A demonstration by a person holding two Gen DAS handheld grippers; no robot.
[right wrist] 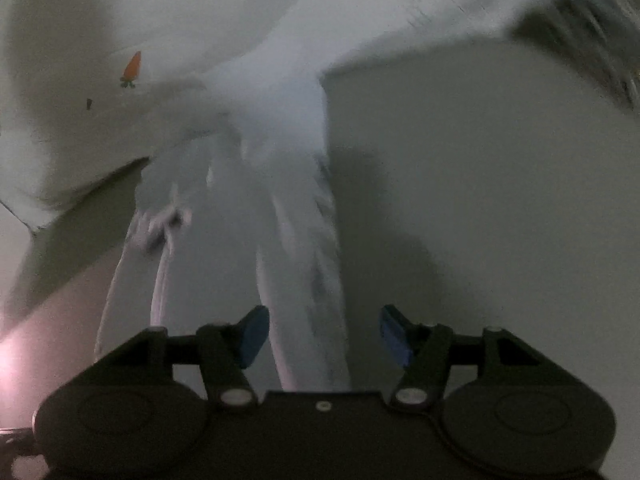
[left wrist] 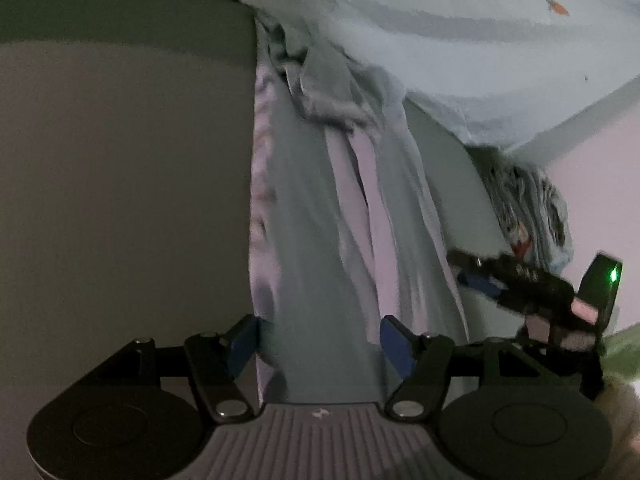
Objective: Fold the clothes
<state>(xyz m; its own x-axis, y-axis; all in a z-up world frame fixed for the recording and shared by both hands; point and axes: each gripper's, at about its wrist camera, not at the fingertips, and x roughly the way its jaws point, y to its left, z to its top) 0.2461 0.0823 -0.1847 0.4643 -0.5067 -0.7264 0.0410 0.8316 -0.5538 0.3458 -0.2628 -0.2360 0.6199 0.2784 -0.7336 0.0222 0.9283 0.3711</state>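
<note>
A pale, bunched garment [left wrist: 320, 208] runs in long folds down the grey table [left wrist: 120, 160]; a wide part with a small carrot print [left wrist: 558, 7] spreads at the back. My left gripper [left wrist: 320, 342] stands open, its blue pads on either side of the lower folds. My right gripper [left wrist: 472, 272] shows at the right by the garment's edge. In the right wrist view, which is blurred, a strip of the garment [right wrist: 304, 280] lies between the pads of my right gripper [right wrist: 324, 338], which is open, with a gap at the right pad. The carrot print [right wrist: 132, 65] shows at the upper left.
A crumpled dark patterned cloth [left wrist: 528, 208] lies at the right behind my right gripper, and appears blurred at the upper right [right wrist: 592, 40]. Bare grey table [right wrist: 480, 200] stretches right of the garment there, and left of it in the left wrist view.
</note>
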